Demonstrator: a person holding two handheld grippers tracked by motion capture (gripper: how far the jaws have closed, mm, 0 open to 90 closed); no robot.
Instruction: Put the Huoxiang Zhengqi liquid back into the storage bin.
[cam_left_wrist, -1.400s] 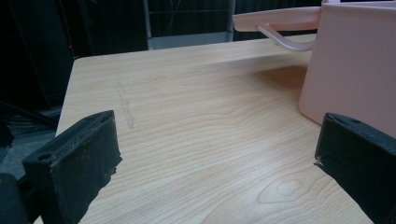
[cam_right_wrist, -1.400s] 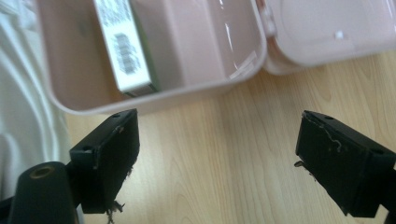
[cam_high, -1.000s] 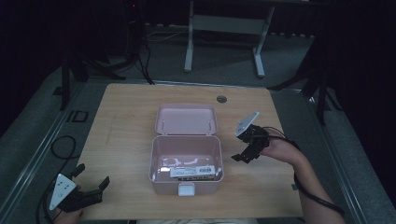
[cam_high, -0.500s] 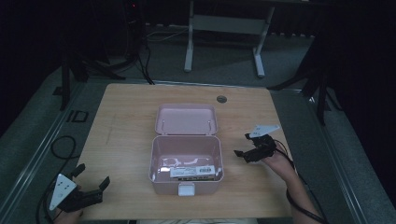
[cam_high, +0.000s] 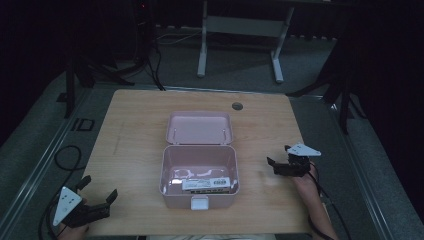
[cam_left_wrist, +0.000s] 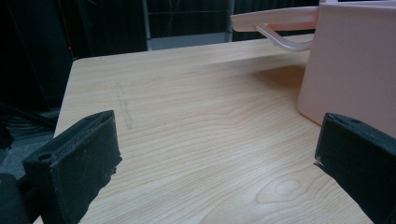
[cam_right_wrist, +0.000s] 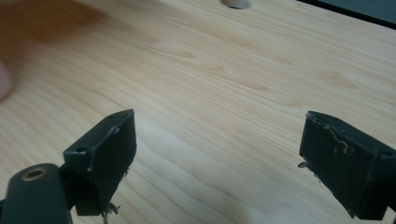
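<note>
The open pink plastic lidded box (cam_high: 199, 172), a white-labelled flat pack (cam_high: 206, 184) inside, sits just left of the right gripper (cam_high: 281, 161); jaws apart, empty, likely clear after release; left gripper (cam_high: 98, 195) gapes idle, box to its right.

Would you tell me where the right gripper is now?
In the high view, the right gripper sits open at the table's right side, just right of the open pink box.

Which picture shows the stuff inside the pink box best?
The high view: it looks down into the open pink box, showing a flat packet inside. The left gripper view shows its outer wall; the right gripper view shows table.
</note>
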